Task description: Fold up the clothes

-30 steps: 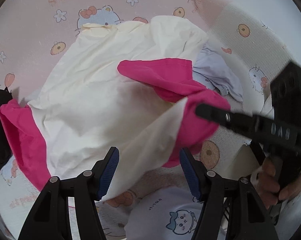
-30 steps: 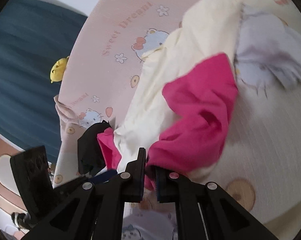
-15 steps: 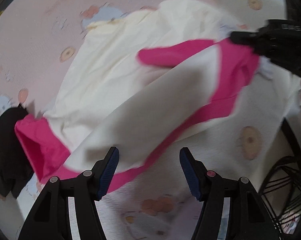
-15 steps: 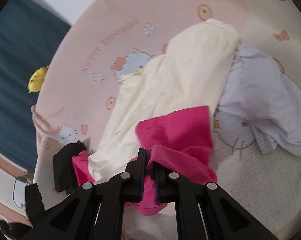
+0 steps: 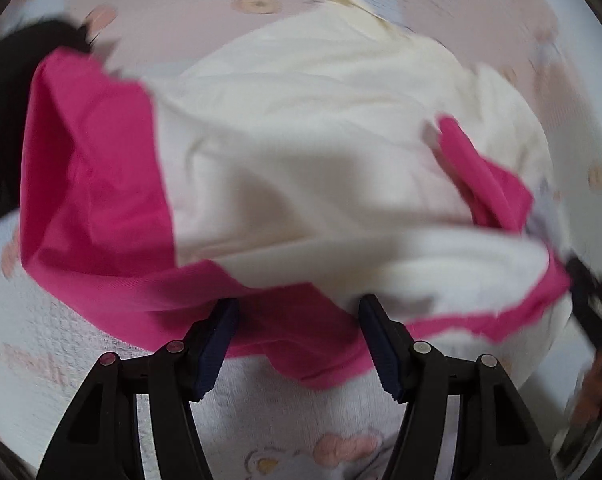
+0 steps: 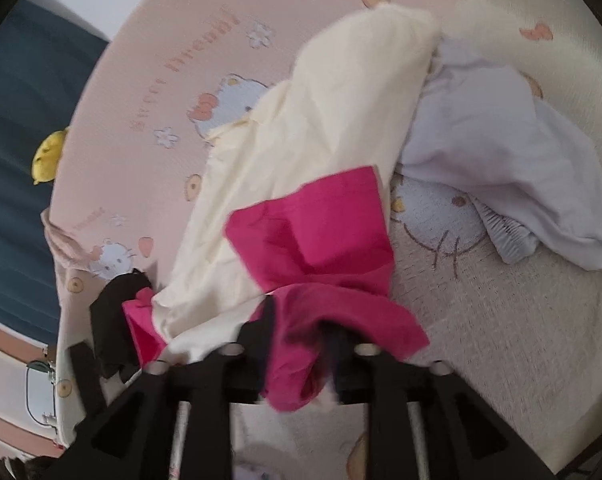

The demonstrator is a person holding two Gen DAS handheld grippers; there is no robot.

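Item: cream-and-pink garment (image 5: 301, 152), spread crumpled across the bed (image 6: 521, 360), unfolded.

Change over the last second: right gripper (image 6: 301, 328), then pressed shut on a pink fold, now had its jaws parted wider, a bunch of pink cloth sitting between them; whether gripped or slack could not be told through the blur. The pink hem, hauled up at 2 o'clock half a second back, had dropped to 5 o'clock in the left view. Left gripper (image 5: 297, 332) remained spread, now with the pink hem lying between its pads.

Judgement: a hand-over or re-grip along the hem, toward straightening.

Nearby: lilac garment (image 6: 501, 152) at 2 o'clock, black garment (image 6: 113, 320) at 8 o'clock.

Containers: none visible.
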